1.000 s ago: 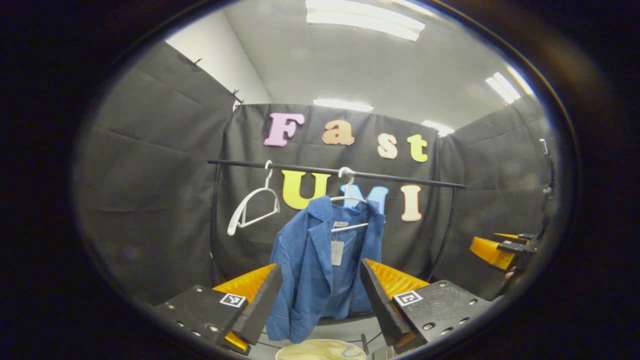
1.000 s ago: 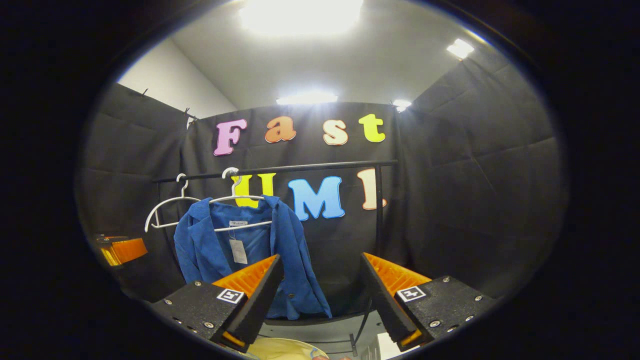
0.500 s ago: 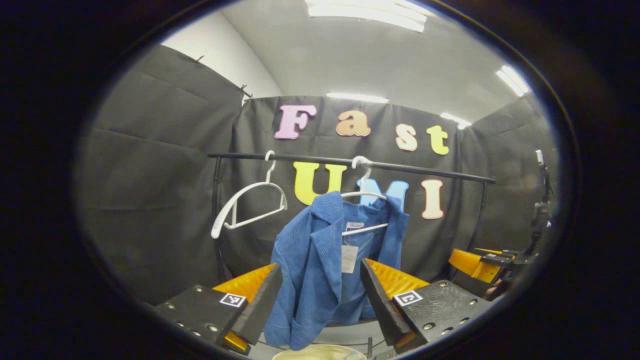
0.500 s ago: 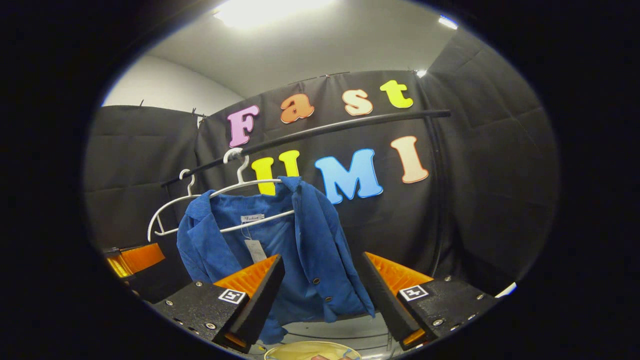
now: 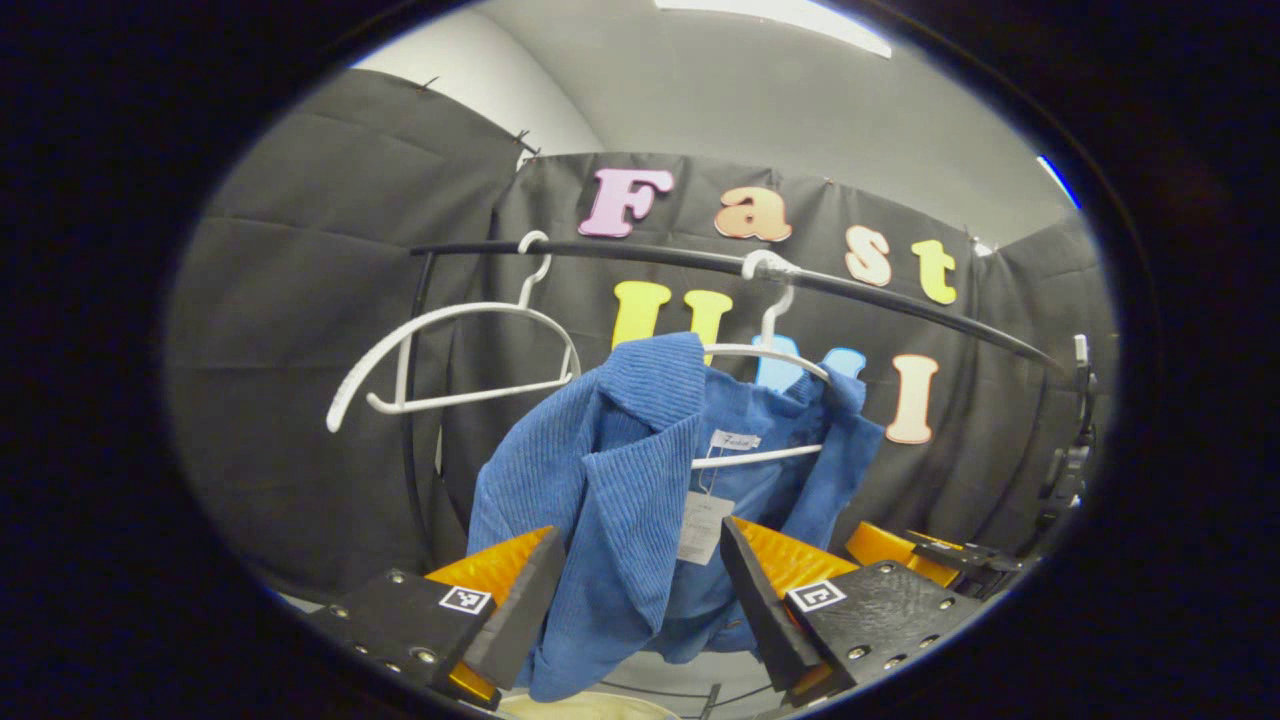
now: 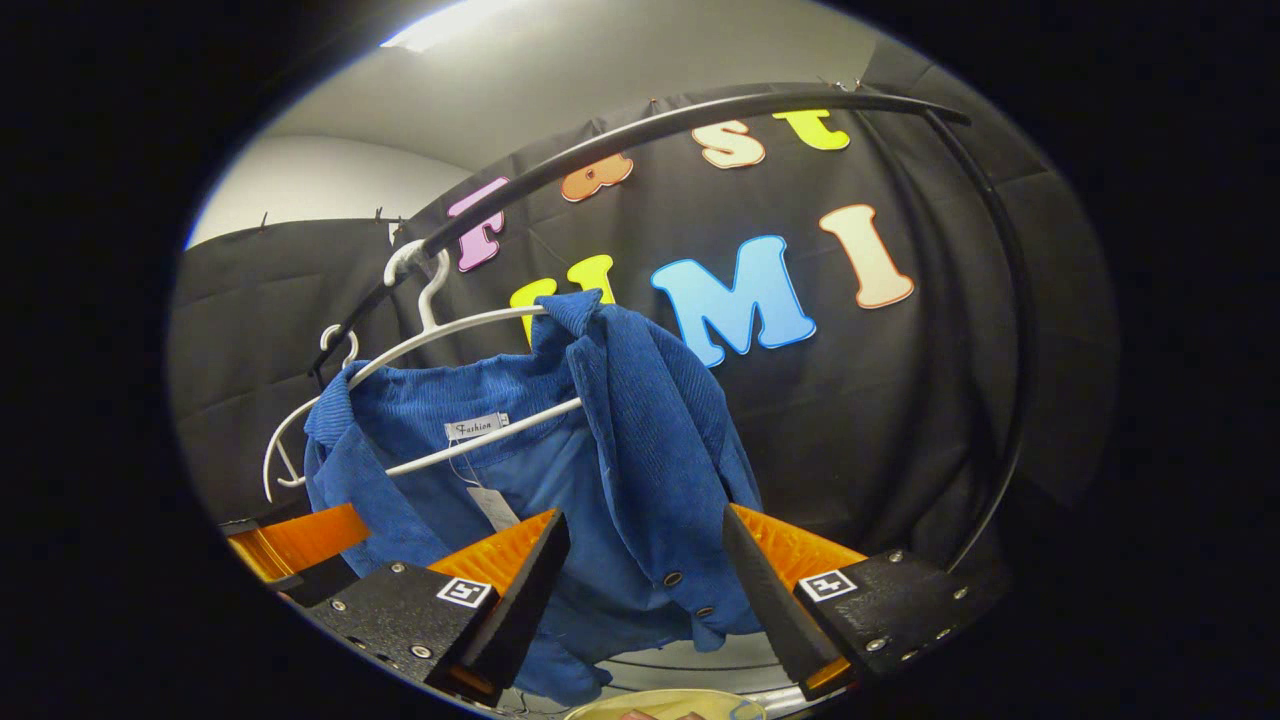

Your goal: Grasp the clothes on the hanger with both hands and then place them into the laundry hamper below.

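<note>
A blue ribbed corduroy jacket (image 5: pixel 620 480) hangs open-fronted on a white plastic hanger (image 5: pixel 765 350) whose hook sits over a black metal clothes rail (image 5: pixel 640 255) running across the booth; a pale paper tag (image 5: pixel 702 525) dangles inside the collar, and in the right gripper view the same jacket (image 6: pixel 640 440) shows dark buttons down its front edge, its hanger (image 6: pixel 470 325) hooked on the rail (image 6: pixel 640 135). Directly below the jacket's hem, the pale cream rim of a round laundry hamper (image 6: pixel 665 705) peeks in at the bottom edge; it appears likewise in the left gripper view (image 5: pixel 590 705). The left gripper (image 5: pixel 640 590) is spread wide, its two fingers standing on either side of the jacket's left front panel, the cloth hanging in the gap without being pinched. The right gripper (image 6: pixel 645 580) is likewise released, fingers parted around the buttoned front edge, not pressing it. A second, bare white hanger (image 5: pixel 450 345) hangs on the rail to the left of the jacket. In each view the other gripper shows partly at the lower side edge.
</note>
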The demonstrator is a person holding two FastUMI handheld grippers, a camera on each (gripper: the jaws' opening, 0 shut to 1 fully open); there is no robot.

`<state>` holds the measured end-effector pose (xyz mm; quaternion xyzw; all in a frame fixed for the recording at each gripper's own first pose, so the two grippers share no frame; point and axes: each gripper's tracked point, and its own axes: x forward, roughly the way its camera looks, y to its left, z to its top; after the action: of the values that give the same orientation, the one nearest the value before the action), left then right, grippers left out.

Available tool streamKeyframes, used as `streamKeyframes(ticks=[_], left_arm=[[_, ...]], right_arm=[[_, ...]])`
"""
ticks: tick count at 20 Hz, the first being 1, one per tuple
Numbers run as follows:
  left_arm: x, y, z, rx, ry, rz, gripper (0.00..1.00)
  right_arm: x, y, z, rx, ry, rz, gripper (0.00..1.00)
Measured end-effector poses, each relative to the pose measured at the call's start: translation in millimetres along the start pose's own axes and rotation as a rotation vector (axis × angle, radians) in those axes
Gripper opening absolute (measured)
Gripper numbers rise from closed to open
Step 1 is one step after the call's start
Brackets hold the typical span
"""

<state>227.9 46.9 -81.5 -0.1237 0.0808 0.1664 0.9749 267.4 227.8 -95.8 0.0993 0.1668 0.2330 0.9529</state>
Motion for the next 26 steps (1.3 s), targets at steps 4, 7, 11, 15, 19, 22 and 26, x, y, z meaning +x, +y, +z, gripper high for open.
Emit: streamKeyframes(ticks=[4, 7, 11, 15, 19, 22, 26], left_arm=[[27.0, 3.2, -6.5, -0.008, 0.007, 0.057, 0.91], [43.5, 5.8, -7.5, -0.011, 0.004, 0.098, 0.91], [59.5, 10.6, -7.9, 0.033, -0.008, 0.15, 0.91], [68.1, 14.1, -11.0, 0.072, 0.001, 0.197, 0.91], [71.0, 26.3, -7.8, 0.134, -0.012, 0.272, 0.73], [73.6, 32.8, -7.1, 0.144, -0.01, 0.303, 0.49], [60.0, 26.7, -12.1, 0.063, -0.011, 0.204, 0.05]], right_arm=[[36.8, 5.8, -1.8, 0.007, -0.001, 0.029, 0.95], [59.6, -0.8, -0.3, 0.016, -0.014, 0.006, 0.91], [87.0, -2.8, -4.0, 0.021, -0.005, 0.002, 0.95], [104.3, -12.4, -6.3, 0.009, -0.007, -0.014, 0.95], [112.5, -19.2, -2.4, -0.001, -0.017, -0.004, 0.79], [114.1, -24.8, 1.9, 0.018, -0.022, 0.01, 0.43], [107.6, -25.1, 13.6, 0.029, -0.038, 0.058, 0.04]])
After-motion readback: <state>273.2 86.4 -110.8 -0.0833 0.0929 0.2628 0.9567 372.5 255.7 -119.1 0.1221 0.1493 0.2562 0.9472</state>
